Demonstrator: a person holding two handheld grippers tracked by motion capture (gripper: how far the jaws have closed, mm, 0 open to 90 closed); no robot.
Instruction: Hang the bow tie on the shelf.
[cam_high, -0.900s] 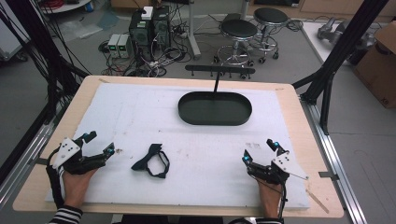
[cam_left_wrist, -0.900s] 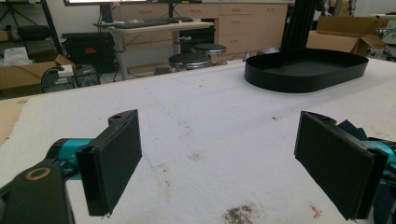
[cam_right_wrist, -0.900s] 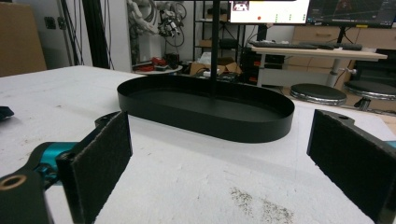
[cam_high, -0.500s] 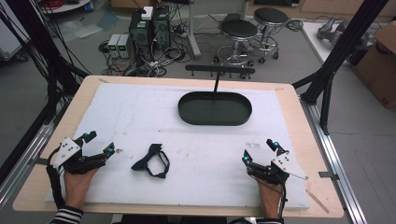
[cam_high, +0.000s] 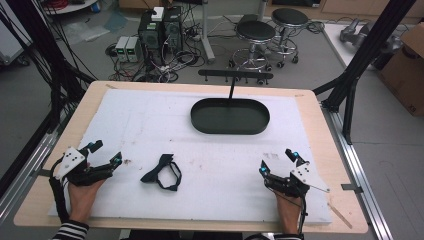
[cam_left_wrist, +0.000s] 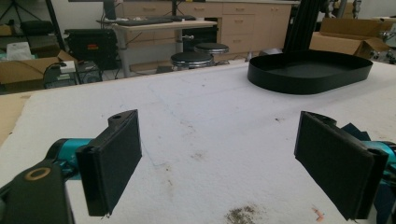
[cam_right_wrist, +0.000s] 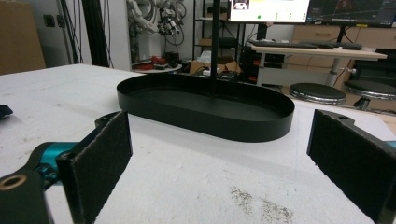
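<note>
No legible text, label or number anywhere — monitor contents too blurred.

The light wooden worktop (cam_high: 47, 190) carries a white foam sheet (cam_high: 150, 125) and stands on a grey floor (cam_high: 30, 95). Beyond its far edge stand two round black-cushioned stools (cam_high: 256, 31), dark computer towers (cam_high: 160, 25) among tangled cables, and black metal frame struts (cam_high: 372, 40). A brown cardboard box (cam_high: 407, 70) sits at the right. Wooden drawer cabinets (cam_left_wrist: 233, 18) line the far wall.
</note>
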